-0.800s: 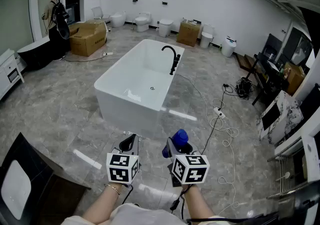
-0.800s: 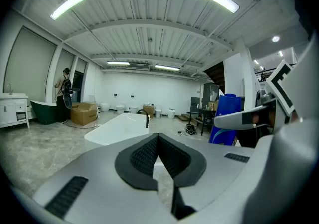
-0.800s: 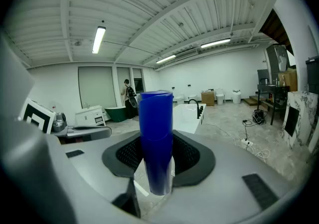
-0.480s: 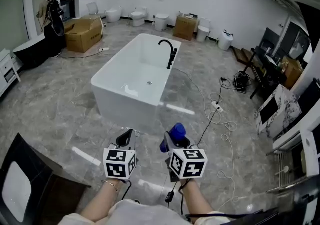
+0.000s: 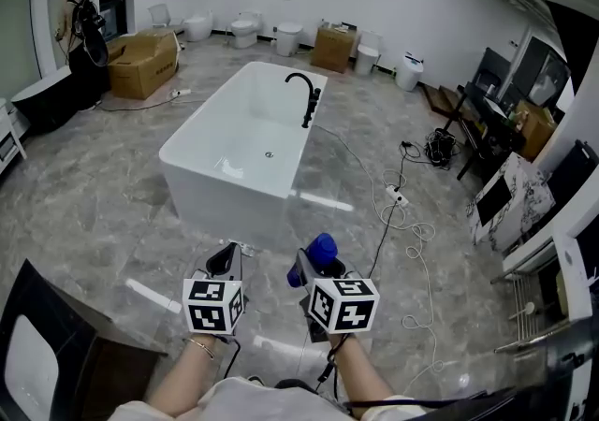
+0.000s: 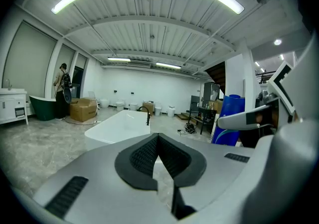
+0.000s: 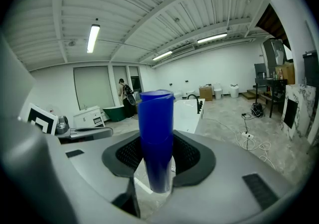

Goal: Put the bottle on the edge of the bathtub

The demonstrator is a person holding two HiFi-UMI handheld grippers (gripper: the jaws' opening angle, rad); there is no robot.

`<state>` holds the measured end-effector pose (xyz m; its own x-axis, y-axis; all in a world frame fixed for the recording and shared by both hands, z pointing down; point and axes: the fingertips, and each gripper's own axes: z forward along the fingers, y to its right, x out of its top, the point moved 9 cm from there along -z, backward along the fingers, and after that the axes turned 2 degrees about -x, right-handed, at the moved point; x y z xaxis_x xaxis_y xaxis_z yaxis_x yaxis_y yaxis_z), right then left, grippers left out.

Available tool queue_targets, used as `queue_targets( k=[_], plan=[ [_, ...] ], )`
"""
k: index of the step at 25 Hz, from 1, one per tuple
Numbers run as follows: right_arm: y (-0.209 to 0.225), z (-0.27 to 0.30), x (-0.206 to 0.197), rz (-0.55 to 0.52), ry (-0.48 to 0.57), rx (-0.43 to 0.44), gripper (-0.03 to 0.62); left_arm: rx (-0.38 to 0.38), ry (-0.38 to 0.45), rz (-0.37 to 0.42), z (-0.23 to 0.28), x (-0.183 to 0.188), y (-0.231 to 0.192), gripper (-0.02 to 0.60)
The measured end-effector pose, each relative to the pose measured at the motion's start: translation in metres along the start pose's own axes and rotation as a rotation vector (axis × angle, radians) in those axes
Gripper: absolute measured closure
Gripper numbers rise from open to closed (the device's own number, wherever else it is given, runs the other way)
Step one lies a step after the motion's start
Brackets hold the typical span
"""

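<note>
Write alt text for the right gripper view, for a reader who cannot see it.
A blue bottle stands upright, clamped between the black pads of the right gripper. Beyond it, a white bathtub with a black faucet sits on a grey floor in a bright, white-walled room.

Blue bottle (image 7: pixel 155 138) held upright, well short of the white bathtub (image 5: pixel 220 209).

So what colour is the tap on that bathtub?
Black. The tap shows best in the head view.
</note>
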<state>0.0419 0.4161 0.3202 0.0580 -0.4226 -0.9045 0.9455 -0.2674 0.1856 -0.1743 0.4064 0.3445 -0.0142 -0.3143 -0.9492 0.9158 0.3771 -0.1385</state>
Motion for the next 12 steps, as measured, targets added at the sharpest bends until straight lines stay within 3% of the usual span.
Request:
queue_targets(
  k=[12],
  plan=[
    [0.008,0.009,0.002,0.003,-0.013,-0.038,0.427,-0.009,-0.026,-0.032,0.014,-0.009,-0.008,0.577]
  ],
)
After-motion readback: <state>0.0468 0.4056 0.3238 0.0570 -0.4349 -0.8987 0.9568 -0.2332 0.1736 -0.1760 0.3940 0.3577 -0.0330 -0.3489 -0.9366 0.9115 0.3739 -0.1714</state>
